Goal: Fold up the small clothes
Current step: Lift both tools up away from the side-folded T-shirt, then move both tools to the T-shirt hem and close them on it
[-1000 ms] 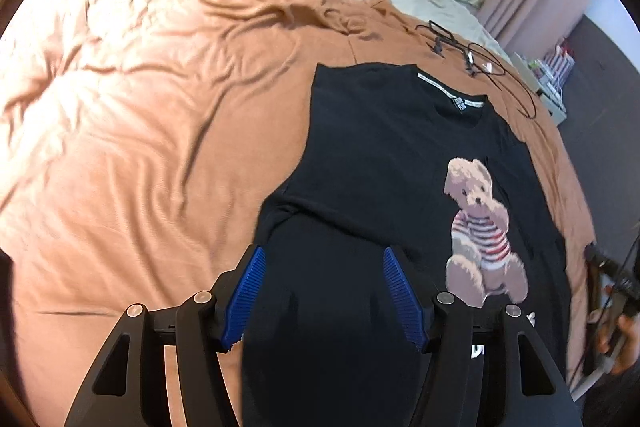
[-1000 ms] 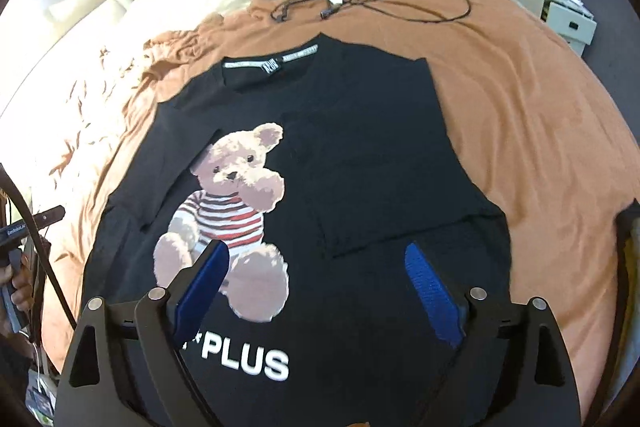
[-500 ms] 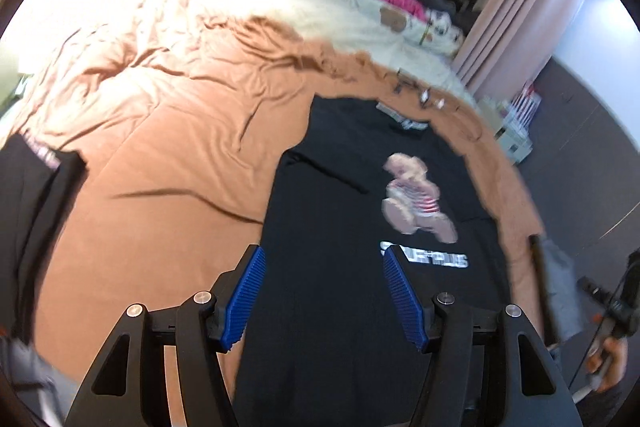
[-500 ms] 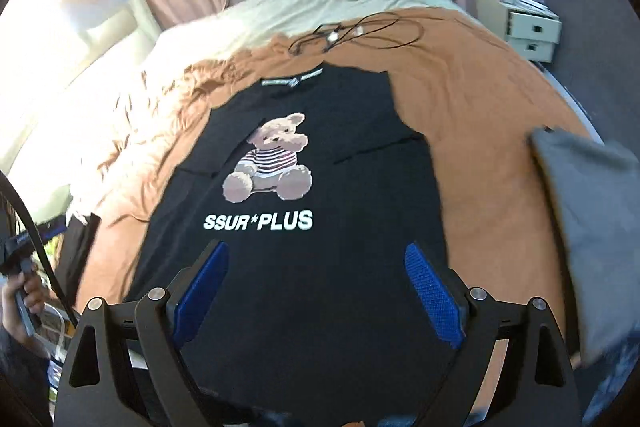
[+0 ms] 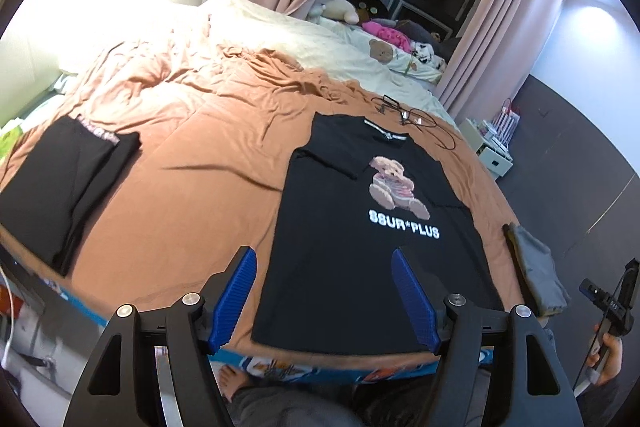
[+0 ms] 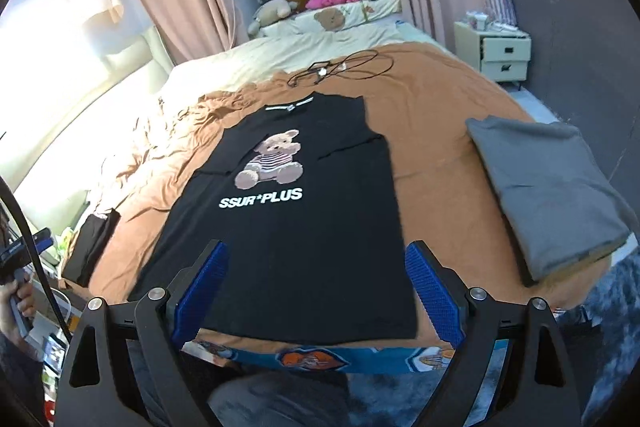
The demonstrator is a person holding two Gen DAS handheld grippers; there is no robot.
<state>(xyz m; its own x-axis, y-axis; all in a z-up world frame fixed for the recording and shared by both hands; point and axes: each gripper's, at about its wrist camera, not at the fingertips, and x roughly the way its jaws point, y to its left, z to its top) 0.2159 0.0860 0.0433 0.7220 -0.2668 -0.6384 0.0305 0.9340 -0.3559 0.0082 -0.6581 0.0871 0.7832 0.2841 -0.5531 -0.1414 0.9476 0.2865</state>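
While the left gripper (image 5: pixel 324 297) hangs wide open and empty, the tee (image 5: pixel 360 247) lies flat on the bed (image 5: pixel 192 163), sleeves folded in. Right view: right gripper (image 6: pixel 318 293) likewise agape, holding nothing, above the tee's (image 6: pixel 288 227) hem.

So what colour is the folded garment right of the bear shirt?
Grey, clearest in the right wrist view.

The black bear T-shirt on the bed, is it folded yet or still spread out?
Partly folded: the black bear T-shirt lies flat at full length, both sleeves tucked inward over the front.
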